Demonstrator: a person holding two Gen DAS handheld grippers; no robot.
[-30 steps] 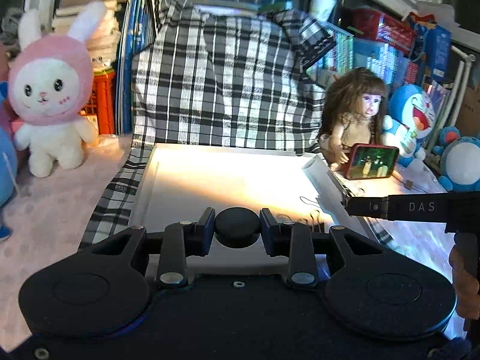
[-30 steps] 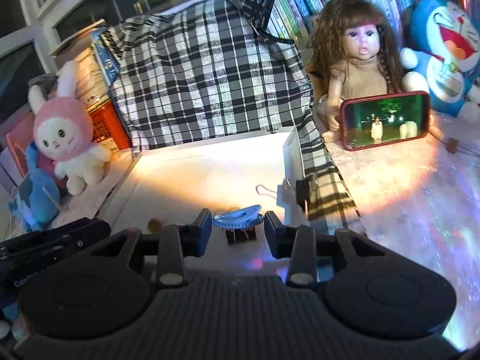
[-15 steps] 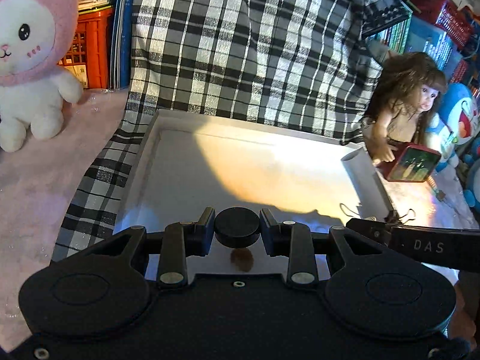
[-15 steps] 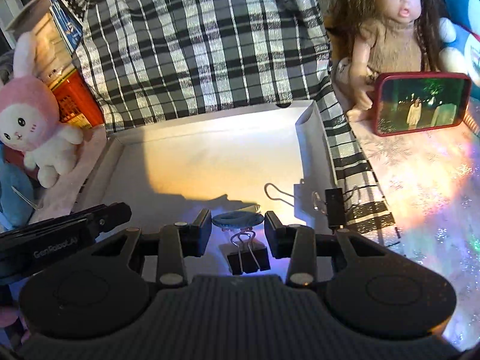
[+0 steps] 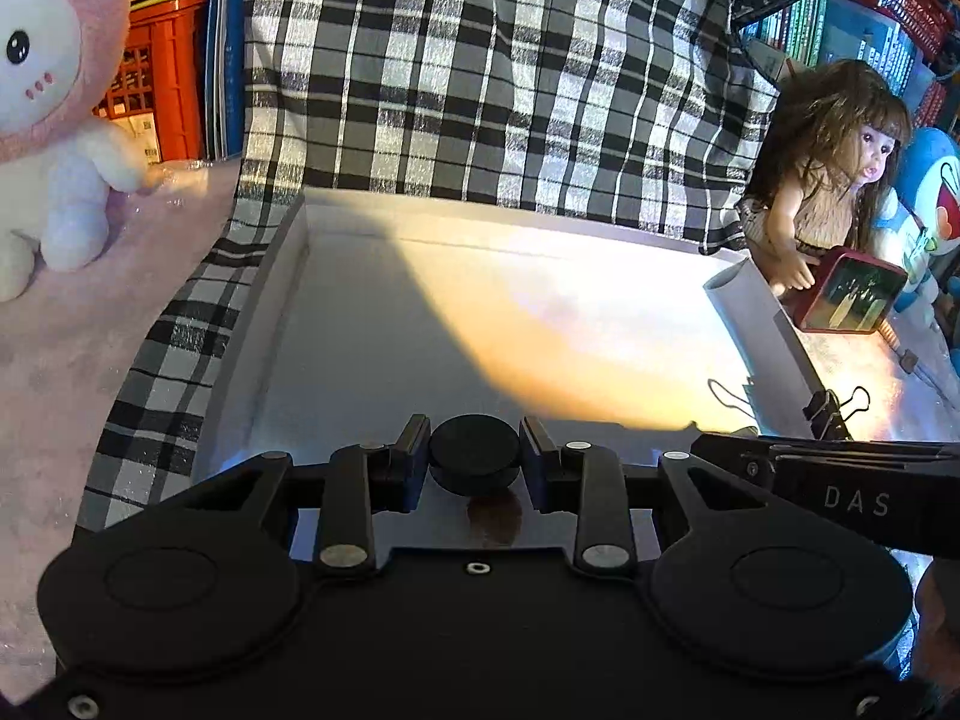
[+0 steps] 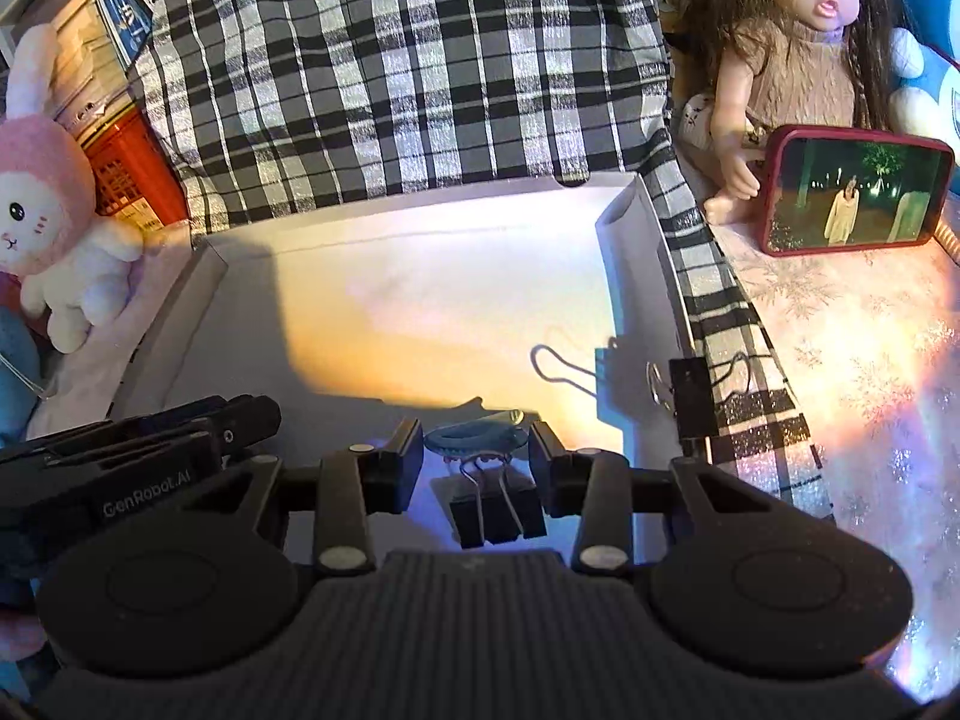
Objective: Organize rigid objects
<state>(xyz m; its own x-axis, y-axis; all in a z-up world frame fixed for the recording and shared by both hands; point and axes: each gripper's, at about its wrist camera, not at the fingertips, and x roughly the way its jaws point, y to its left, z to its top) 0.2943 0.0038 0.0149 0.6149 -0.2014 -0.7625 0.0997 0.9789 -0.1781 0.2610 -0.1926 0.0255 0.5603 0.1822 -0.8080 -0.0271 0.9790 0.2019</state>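
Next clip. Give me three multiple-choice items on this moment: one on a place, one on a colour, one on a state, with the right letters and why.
1. Where is the binder clip clamped?
A. on the white tray's right wall
B. on the doll's arm
C. on the phone

2. What colour is the phone case?
A. green
B. red
C. white

3. What is the left gripper doing?
A. standing wide open and empty
B. gripping a plush rabbit
C. shut on a black round cap

Answers: 1 A, it straddles the white tray edge; 2 B, a red rim frames the lit screen; 3 C, both pads press the cap's sides.
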